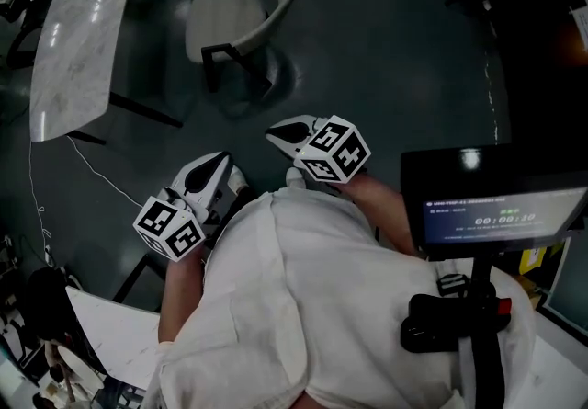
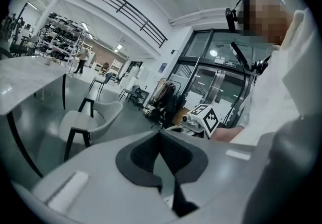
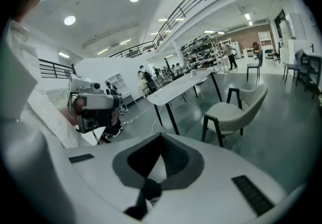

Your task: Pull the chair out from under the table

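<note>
**Chair's already clear of the table, both grippers clamped on nothing**

So the cream chair with black legs (image 1: 230, 19) is found standing out on the dark floor (image 1: 386, 49), beside the marble table (image 1: 78, 39) but apart from it, with no part tucked under the top. Bare floor is seen all round it. Going by how it sits, the pull-out job is judged to be done, or as good as.

The left gripper (image 1: 213, 168) and the right gripper (image 1: 287, 133) are both held in close against the person's white shirt (image 1: 303, 288), well apart from the chair and aimed roughly its way. In each gripper view the jaws are pressed together with nothing caught between them, so nothing is being gripped by either one. The chair and table are only seen off in the background of those views.

That tucked-in, clenched pose is probably explained by there being nothing left to grab. Closed jaws held near the body are also less likely to get snagged on the table legs or on the black screen (image 1: 496, 205) mounted at the right
</note>
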